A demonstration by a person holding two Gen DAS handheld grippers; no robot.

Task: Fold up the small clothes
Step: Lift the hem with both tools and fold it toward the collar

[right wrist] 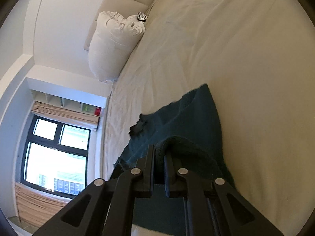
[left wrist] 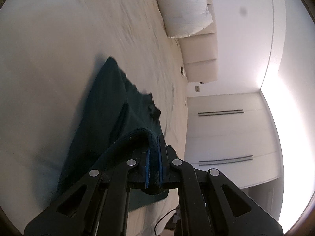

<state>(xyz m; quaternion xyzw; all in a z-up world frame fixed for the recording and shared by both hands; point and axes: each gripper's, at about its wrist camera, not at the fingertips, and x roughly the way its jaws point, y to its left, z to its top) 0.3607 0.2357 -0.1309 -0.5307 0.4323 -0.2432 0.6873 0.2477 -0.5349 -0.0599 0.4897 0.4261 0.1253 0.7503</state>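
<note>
A dark teal garment [left wrist: 110,106] lies stretched over the cream bedsheet [left wrist: 59,39]. My left gripper [left wrist: 154,137] is shut on a thick fold of its edge, the cloth pinched between the blue pads. In the right wrist view the same teal garment [right wrist: 189,118] spreads out ahead. There my right gripper [right wrist: 159,151] is shut on another bunched part of its edge. A small dark tag or frayed bit [right wrist: 137,127] sticks out at the garment's far border. The cloth under both grippers is partly hidden by the black fingers.
A white pillow [left wrist: 185,9] leans against the padded headboard [left wrist: 200,59]. White wardrobe doors [left wrist: 226,133] stand beyond the bed. In the right wrist view the pillow [right wrist: 112,45], a zebra-patterned item [right wrist: 142,16], a window [right wrist: 57,155] and a shelf [right wrist: 65,102] appear.
</note>
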